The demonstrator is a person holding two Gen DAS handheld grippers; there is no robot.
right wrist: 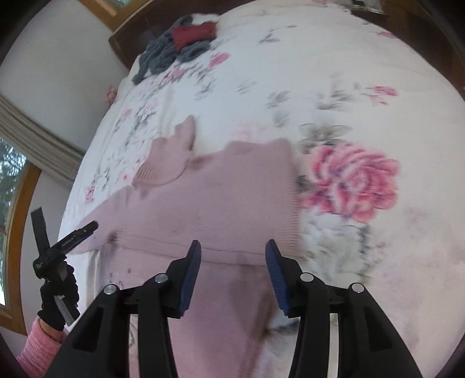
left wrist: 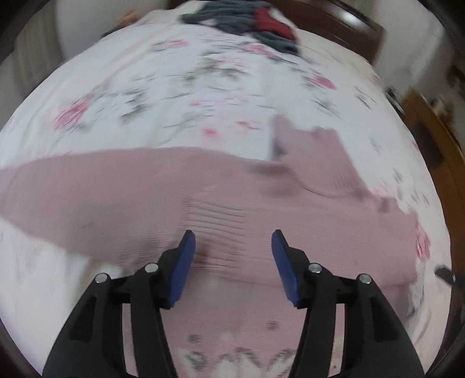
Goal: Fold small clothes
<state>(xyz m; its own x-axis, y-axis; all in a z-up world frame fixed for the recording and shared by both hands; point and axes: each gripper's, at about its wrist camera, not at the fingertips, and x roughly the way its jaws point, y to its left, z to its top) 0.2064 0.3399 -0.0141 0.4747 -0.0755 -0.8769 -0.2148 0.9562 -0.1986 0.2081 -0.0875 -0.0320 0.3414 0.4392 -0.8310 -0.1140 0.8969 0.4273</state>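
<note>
A dusty-pink knit sweater [left wrist: 145,186] lies spread on a floral bedspread [left wrist: 139,87]. In the right wrist view the sweater [right wrist: 218,197] has one sleeve [right wrist: 165,165] lying bent over its upper left part. My left gripper [left wrist: 233,237] hovers open over the sweater's ribbed knit, nothing between its blue pads. My right gripper [right wrist: 233,247] is also open, above the sweater's ribbed edge. At the left of the right wrist view a black-gloved hand [right wrist: 58,296] with a pink cuff holds the left gripper [right wrist: 72,235] beside the sweater.
A heap of grey and red clothes [left wrist: 247,20] lies at the far end of the bed, also in the right wrist view [right wrist: 180,46]. Behind it stands a dark wooden headboard [left wrist: 334,26]. A wood-framed window [right wrist: 11,189] and curtain are on the left.
</note>
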